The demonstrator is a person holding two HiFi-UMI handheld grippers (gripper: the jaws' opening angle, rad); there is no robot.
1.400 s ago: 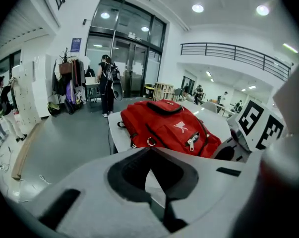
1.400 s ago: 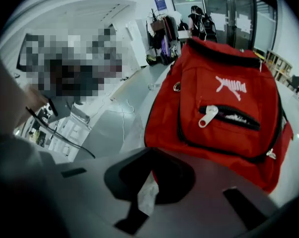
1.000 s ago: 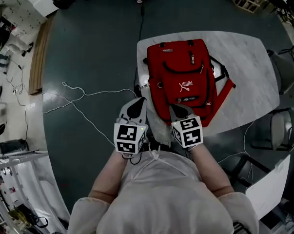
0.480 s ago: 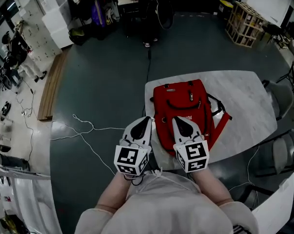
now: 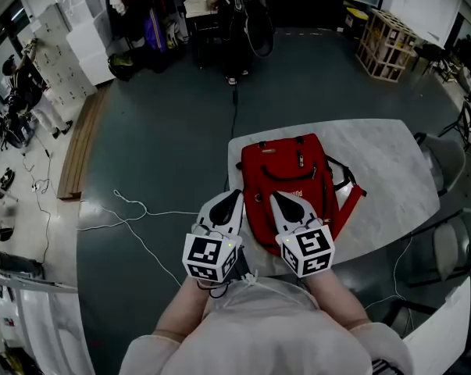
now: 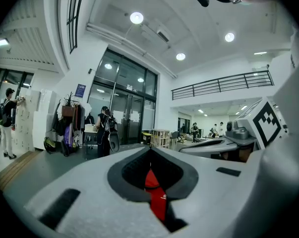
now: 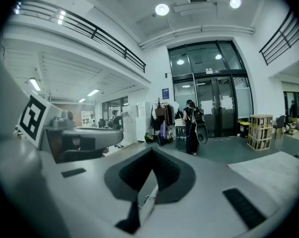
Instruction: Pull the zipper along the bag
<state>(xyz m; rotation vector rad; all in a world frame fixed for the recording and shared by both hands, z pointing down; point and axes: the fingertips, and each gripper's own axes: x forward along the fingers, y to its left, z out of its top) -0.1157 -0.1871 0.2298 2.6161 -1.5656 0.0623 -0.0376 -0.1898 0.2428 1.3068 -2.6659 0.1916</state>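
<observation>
I am seeing a white logo (image 5: 295,194) on the red backpack (image 5: 286,162), too small for me to read. A white cable (image 5: 133,209) is trailing over the floor (image 5: 157,123) left of the marble desk (image 5: 383,158), and a chair (image 5: 451,156) is standing to the right. The backpack is lying flat on the desk, long axis running away from me, straps (image 5: 349,197) spilling right. The left tool (image 5: 232,198) and right tool (image 5: 277,200) are both clenched on nothing, hovering at its near end.

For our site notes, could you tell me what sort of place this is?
Likely a large workshop or lab hall: loose cables on the floor, a wooden crate, a mezzanine railing.
</observation>
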